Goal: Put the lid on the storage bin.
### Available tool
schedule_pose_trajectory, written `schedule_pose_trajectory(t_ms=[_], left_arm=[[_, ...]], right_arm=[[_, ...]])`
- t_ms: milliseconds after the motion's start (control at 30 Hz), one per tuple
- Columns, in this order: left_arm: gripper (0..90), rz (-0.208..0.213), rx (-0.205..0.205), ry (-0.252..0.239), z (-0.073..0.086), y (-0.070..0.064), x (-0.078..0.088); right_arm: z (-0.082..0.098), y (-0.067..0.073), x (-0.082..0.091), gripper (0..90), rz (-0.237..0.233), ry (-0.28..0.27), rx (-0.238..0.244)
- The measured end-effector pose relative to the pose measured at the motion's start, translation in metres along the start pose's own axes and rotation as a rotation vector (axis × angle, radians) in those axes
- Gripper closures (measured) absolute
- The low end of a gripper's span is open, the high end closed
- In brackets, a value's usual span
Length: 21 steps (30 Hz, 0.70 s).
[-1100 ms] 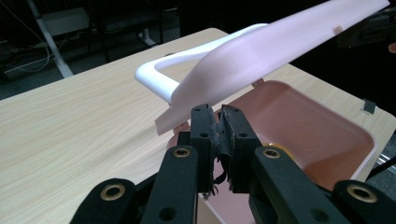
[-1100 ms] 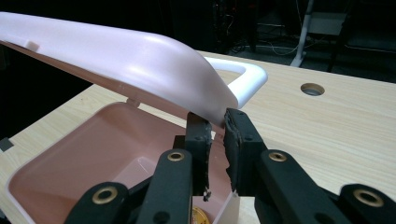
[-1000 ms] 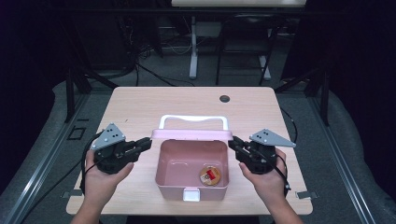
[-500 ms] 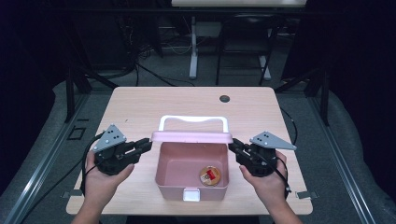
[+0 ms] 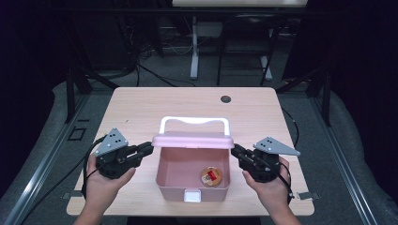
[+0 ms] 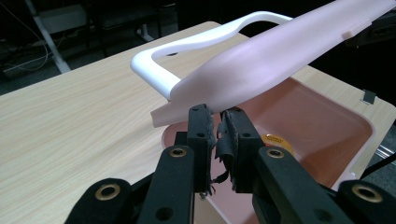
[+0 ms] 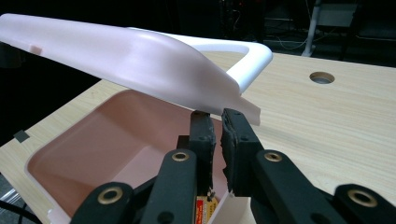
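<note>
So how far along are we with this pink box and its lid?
Done: a small round item already lies inside the pink box. In hand: the lid stands half raised, with the left hand-held gripper and right hand-held gripper nearly shut under its two ends. Left: whether it gets opened or closed, I cannot tell.

- The label on the round tin (image 5: pixel 212 176) in the box (image 5: pixel 174 170) is too small to be read.
- The tin (image 6: pixel 276 140) is partly hidden behind the left claw (image 6: pixel 217 122).
</note>
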State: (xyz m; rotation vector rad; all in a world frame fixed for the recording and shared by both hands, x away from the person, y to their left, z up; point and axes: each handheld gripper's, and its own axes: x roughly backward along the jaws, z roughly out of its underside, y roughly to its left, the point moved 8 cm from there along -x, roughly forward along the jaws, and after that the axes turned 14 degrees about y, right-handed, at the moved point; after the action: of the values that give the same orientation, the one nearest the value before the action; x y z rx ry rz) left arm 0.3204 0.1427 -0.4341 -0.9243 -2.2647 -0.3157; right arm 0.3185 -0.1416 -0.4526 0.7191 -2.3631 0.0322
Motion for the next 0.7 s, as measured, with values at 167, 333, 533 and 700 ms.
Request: schedule_pose_trajectory(t_ms=[167, 333, 533, 700], left_arm=[[81.4, -0.001, -0.005, 0.006, 0.0, 0.0, 0.0], [81.4, -0.003, -0.004, 0.008, 0.001, -0.001, 0.001], [81.5, 0.003, 0.002, 0.006, 0.003, -0.001, 0.001], [81.5, 0.012, 0.004, 0.008, 0.006, -0.003, 0.001]], right_arm=[[0.003, -0.001, 0.004, 81.7, -0.01, 0.005, -0.001], [0.006, -0.006, 0.007, 81.0, -0.004, 0.008, -0.011], [0.009, -0.013, 0.004, 79.3, 0.001, 0.012, -0.036], [0.014, -0.021, 0.001, 76.5, 0.044, 0.005, -0.035]])
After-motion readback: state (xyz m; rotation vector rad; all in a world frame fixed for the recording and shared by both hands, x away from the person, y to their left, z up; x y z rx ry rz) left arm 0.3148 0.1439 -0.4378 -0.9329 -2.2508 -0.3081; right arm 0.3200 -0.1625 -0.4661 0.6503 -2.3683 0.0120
